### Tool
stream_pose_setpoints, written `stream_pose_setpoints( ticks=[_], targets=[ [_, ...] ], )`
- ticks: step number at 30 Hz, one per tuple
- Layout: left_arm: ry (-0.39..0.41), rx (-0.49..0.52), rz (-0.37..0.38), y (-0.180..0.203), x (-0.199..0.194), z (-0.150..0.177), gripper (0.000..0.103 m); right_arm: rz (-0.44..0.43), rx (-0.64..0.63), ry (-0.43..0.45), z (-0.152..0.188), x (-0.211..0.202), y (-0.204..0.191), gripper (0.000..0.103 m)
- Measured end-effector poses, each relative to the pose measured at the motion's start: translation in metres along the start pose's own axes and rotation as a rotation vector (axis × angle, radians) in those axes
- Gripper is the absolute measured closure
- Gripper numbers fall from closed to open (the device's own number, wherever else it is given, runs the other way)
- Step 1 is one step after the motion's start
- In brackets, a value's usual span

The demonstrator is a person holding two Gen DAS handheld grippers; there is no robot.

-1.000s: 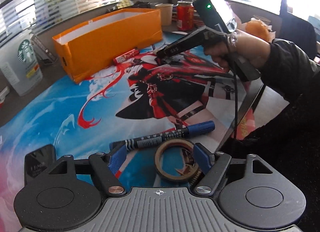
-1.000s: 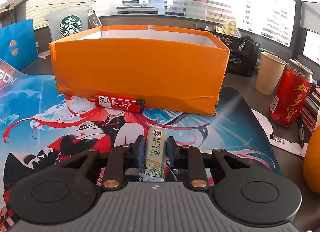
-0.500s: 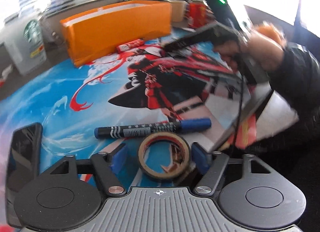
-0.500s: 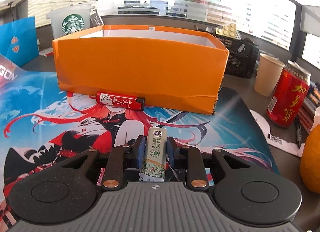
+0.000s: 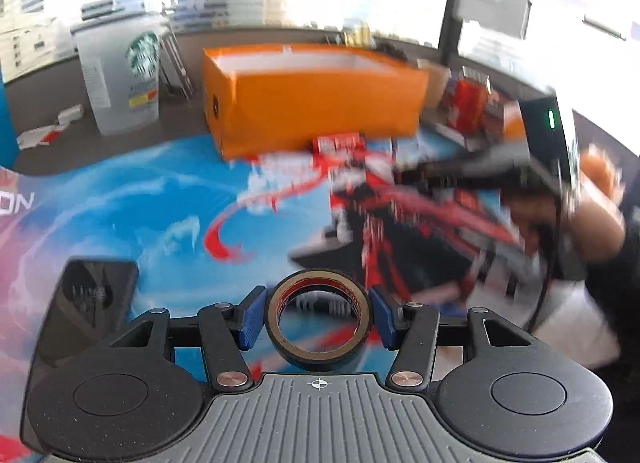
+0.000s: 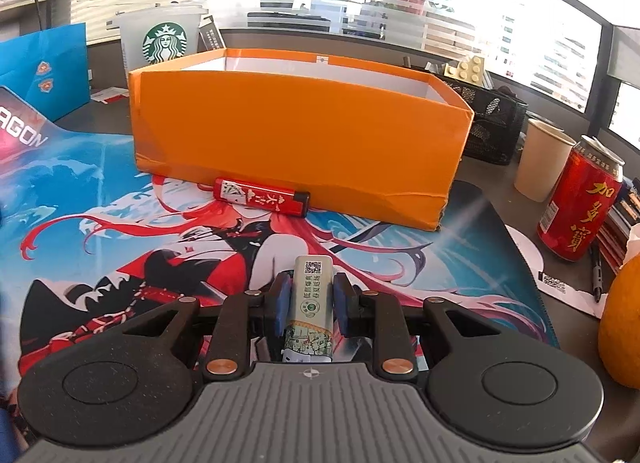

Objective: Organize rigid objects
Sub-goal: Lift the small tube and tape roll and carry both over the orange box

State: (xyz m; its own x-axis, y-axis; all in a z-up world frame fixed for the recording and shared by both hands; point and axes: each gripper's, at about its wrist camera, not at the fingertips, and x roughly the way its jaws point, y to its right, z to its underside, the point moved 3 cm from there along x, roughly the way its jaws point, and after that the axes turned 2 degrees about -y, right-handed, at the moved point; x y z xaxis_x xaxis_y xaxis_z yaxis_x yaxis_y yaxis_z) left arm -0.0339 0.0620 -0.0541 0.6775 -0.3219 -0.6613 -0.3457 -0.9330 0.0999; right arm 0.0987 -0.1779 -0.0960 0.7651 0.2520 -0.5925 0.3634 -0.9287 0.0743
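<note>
Both claws are closed on something. Left gripper point(image 5: 319, 319) pinches a roll of brown tape point(image 5: 319, 326) between its blue pads, the ring upright and lifted off the printed desk mat point(image 5: 120, 215). Right gripper point(image 6: 309, 298) clamps a green-and-white lighter point(image 6: 311, 303) lengthwise, its tip pointing far toward the orange box point(image 6: 296, 135).

That open box sits at the far side of the mat. Left of it stands a Starbucks cup point(image 6: 160, 43); right of it a paper cup point(image 6: 540, 159) and a red can point(image 6: 576, 211). A dark phone point(image 5: 84, 303) lies near left. A red lighter point(image 6: 260, 197) lies against the box's near wall.
</note>
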Motion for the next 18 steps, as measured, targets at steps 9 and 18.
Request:
stream_pose_setpoints(
  ticks=[9, 18],
  targets=[
    [0.069, 0.007, -0.002, 0.009, 0.039, -0.061, 0.05, -0.039, -0.009, 0.025, -0.003, -0.005, -0.008, 0.082],
    [0.09, 0.024, 0.022, 0.027, 0.068, -0.1, 0.05, -0.037, 0.011, 0.111, -0.016, -0.022, -0.003, 0.083]
  ],
)
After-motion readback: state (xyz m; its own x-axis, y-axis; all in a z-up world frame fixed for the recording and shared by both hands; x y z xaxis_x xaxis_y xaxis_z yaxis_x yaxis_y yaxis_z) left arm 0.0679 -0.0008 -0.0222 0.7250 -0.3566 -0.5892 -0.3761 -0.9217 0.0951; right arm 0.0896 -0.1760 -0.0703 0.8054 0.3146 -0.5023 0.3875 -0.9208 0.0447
